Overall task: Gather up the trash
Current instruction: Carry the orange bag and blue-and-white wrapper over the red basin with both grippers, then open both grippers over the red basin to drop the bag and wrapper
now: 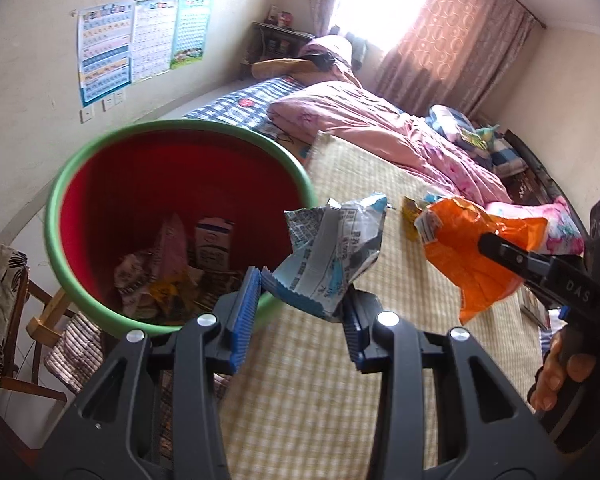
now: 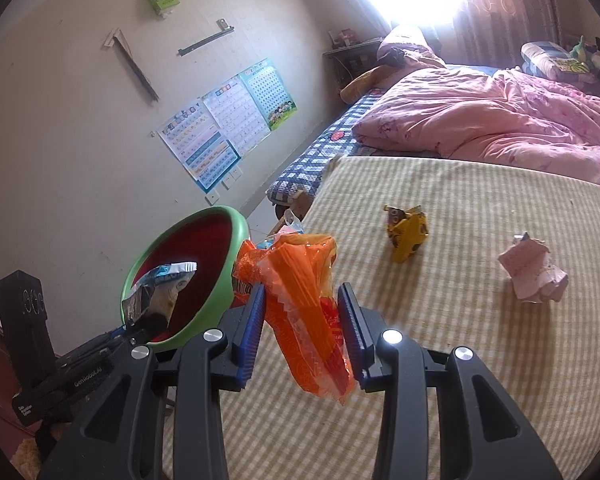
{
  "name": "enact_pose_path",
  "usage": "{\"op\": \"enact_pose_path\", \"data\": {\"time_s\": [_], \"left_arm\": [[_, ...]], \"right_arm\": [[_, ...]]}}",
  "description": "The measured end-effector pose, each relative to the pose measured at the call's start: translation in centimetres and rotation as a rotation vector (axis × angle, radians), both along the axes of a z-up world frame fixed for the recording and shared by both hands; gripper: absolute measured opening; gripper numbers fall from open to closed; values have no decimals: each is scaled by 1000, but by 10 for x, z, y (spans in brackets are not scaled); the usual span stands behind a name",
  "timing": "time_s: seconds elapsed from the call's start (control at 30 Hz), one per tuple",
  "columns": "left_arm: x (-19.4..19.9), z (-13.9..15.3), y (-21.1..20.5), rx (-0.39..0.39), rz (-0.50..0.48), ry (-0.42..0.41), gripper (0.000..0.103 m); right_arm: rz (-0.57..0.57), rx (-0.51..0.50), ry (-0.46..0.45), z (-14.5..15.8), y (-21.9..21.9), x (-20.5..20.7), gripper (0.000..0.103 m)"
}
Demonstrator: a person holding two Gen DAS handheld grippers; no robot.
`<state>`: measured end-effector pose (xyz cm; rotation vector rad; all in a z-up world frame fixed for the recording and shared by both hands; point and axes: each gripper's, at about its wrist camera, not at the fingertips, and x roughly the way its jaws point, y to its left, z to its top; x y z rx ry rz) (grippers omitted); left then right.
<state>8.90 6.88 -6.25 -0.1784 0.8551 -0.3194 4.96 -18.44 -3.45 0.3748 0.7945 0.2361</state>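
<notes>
My left gripper (image 1: 300, 304) is shut on a crumpled blue-and-white wrapper (image 1: 332, 252), held just right of the rim of a red bin with a green rim (image 1: 60, 200). The bin holds several pieces of trash (image 1: 180, 268). My right gripper (image 2: 304, 320) is shut on an orange plastic wrapper (image 2: 304, 304), held above the bed near the bin (image 2: 236, 224). The orange wrapper also shows in the left wrist view (image 1: 472, 256), and the left gripper's wrapper shows in the right wrist view (image 2: 160, 288). A yellow wrapper (image 2: 406, 236) and a crumpled pink paper (image 2: 534, 276) lie on the bed.
The bed has a yellow checked cover (image 2: 460, 360) and a bunched pink quilt (image 2: 480, 116) at the far side. A wooden chair with a patterned cushion (image 1: 0, 300) stands left of the bin. Posters (image 2: 220, 128) hang on the wall.
</notes>
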Motion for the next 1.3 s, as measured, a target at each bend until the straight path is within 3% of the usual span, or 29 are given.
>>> {"op": "enact_pose_path", "data": {"time_s": [1.3], "left_arm": [[66,-6,87,17,41,0,37]], "right_arm": [[130,-36,2,0,132,69,39]]}}
